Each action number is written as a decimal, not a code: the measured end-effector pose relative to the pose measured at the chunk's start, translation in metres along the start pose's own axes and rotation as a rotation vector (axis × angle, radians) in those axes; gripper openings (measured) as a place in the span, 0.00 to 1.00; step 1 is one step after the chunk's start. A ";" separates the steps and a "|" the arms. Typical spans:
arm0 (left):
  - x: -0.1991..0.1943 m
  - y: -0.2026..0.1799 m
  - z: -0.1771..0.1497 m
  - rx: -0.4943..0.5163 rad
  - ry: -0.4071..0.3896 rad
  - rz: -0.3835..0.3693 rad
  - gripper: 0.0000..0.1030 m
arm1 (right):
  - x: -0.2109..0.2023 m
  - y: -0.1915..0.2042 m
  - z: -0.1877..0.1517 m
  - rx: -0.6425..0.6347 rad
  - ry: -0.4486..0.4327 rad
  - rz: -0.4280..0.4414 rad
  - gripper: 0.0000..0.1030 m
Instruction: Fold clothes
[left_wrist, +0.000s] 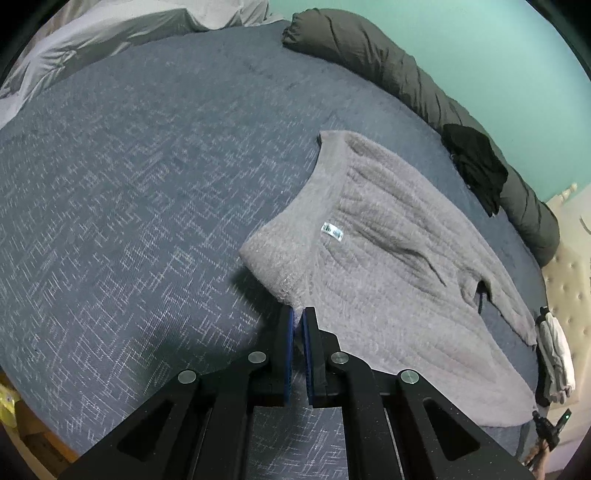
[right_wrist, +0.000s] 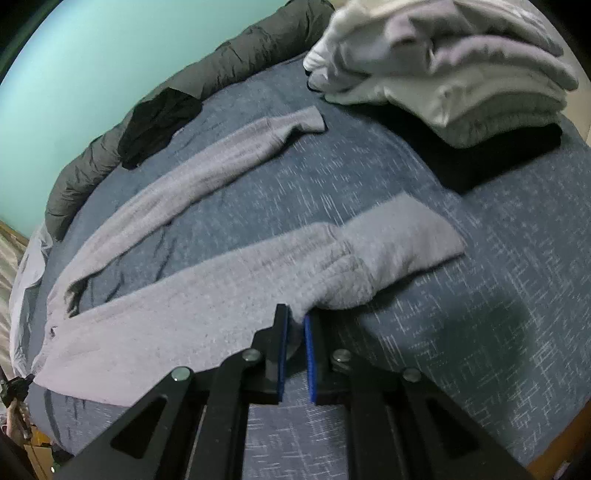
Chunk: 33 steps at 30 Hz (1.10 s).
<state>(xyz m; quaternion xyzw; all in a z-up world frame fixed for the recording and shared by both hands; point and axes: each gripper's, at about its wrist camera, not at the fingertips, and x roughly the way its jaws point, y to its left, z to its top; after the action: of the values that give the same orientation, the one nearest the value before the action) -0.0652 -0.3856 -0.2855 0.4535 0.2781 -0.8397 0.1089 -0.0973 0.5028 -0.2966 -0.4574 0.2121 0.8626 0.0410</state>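
- So far, the grey fleece trousers (left_wrist: 388, 266) lie spread flat on the blue bed (left_wrist: 129, 221), waistband toward the left claw and both legs running away toward the cuffs; as far as can be judged, no fold has yet been made in them.
- The left claw (left_wrist: 298, 314) is closed on the near corner of the waistband, with a thin edge of fabric caught between its blue pads; from that claw the garment stretches off toward about two o'clock in the left wrist view.
- The right claw (right_wrist: 296, 314) has its pads drawn close on the edge of the near leg, just short of the cuff (right_wrist: 402, 236); the fabric bunches up at the tips, so it reads as gripped; the other leg (right_wrist: 207, 162) lies apart at about eleven o'clock, with bare bed between the two.
- Done already, it seems: a stack of folded clothes (right_wrist: 461, 74) sits at about one o'clock in the right wrist view, pale pieces over a black one.
- Left to do: bring the near leg over onto the far one, then fold the length down and add it to the stack; a crumpled black garment (right_wrist: 159, 122) against the dark rolled quilt (left_wrist: 388, 59) looks unfolded too.
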 end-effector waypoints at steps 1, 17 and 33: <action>-0.004 -0.001 0.002 -0.001 -0.010 -0.001 0.05 | -0.003 0.003 0.003 -0.005 -0.004 0.003 0.07; 0.008 0.009 -0.004 -0.091 0.083 -0.043 0.10 | 0.008 0.013 0.013 -0.062 0.034 -0.031 0.07; 0.058 0.011 -0.029 -0.143 0.127 -0.081 0.16 | 0.010 0.011 0.011 -0.064 0.044 -0.023 0.07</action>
<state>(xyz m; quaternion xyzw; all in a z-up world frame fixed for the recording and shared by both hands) -0.0726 -0.3738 -0.3497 0.4852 0.3616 -0.7911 0.0892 -0.1145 0.4956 -0.2956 -0.4799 0.1797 0.8582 0.0316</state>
